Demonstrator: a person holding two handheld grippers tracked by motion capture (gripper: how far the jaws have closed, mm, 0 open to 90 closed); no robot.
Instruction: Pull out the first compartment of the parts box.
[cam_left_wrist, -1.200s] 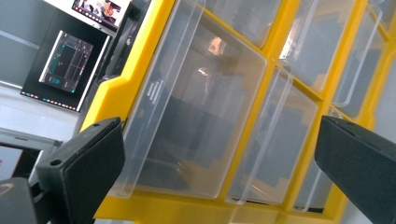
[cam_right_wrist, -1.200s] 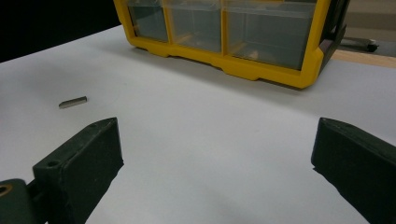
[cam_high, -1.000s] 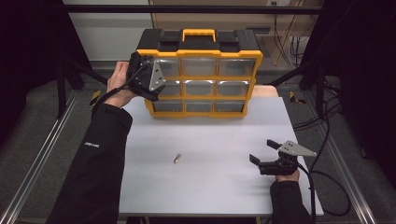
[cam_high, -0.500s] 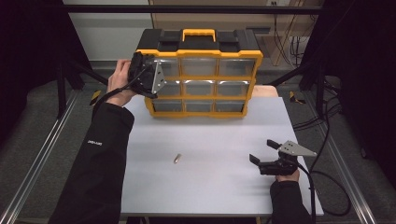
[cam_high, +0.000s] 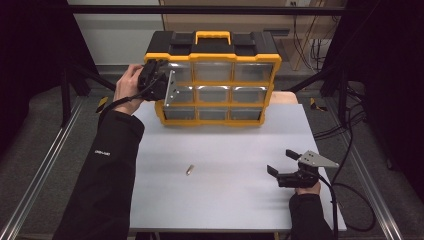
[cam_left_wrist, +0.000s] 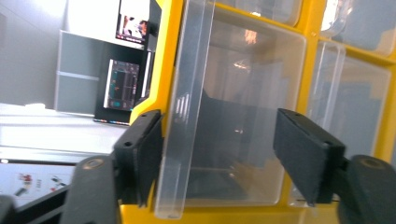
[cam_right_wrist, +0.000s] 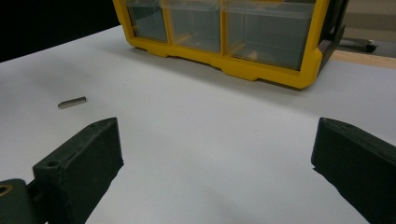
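Left tongs (cam_high: 167, 90) at a clear drawer (cam_left_wrist: 224, 121) of the yellow organizer (cam_high: 215, 85).
Their jaws have just been closing around the drawer's front, one pad at its clear lip, the other still apart. The right tongs (cam_high: 282, 162) rest wide open and empty on the desk (cam_high: 225, 150), a small metal pin (cam_high: 189, 170) well to their left.

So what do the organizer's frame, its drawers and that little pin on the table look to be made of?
Organizer frame: matte yellow plastic, moulded edges. Drawers: clear glossy plastic, see-through with glare. Pin: probably metal, judging by its dull grey sheen.
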